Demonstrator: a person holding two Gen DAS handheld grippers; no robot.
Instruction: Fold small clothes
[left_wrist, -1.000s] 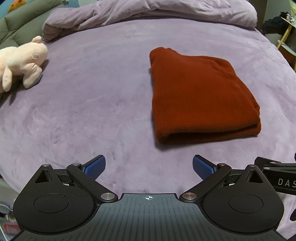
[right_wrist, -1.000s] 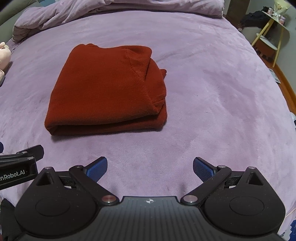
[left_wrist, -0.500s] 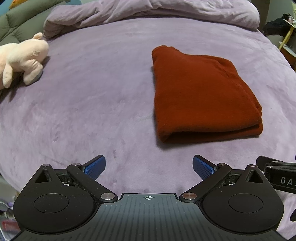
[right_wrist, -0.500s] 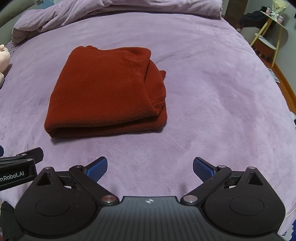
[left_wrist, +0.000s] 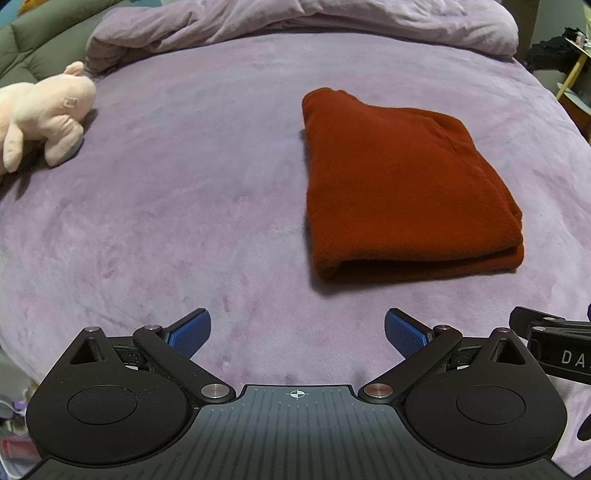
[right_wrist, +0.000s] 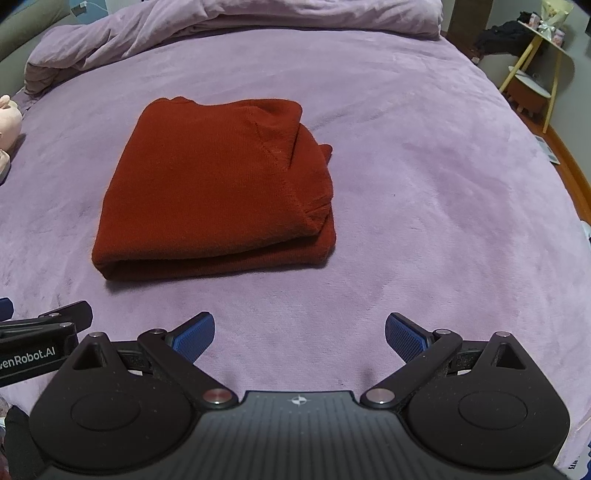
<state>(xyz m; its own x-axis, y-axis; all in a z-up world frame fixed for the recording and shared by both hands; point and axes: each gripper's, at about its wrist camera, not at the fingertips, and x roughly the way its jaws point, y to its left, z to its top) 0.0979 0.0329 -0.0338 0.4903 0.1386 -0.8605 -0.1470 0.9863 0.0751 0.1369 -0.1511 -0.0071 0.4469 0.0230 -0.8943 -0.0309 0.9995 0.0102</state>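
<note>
Rust-red garment (left_wrist: 402, 184) folded into a compact, thick rectangle, lying flat on the purple bedspread (left_wrist: 184, 192), ahead and to the right in the left wrist view, ahead and to the left (right_wrist: 207, 192) in the right wrist view, so roughly between the two tools and beyond both. Near edge a rounded fold with layers stacked beneath; on the right side a ribbed cuff or hem (right_wrist: 314, 206) tucked at the corner, a stitched seam running up from it. Left gripper (left_wrist: 297, 332) low above the bedspread, blue pads (left_wrist: 190, 330) spread wide, nothing between them, well short of the garment. Right gripper (right_wrist: 299, 332) likewise spread wide and empty, blue pads (right_wrist: 404, 334) apart over bare bedspread (right_wrist: 424, 184), not touching the cloth. Each tool's black body visible at the edge of the other's view, side by side. Pink plush toy (left_wrist: 40, 118) lying on its side at the far left of the bed, well apart from the garment. Bunched lilac duvet (left_wrist: 295, 22) heaped along the far edge. Yellow-legged side table (right_wrist: 543, 74) off the bed at the far right, dark items on and behind it too small to tell.
</note>
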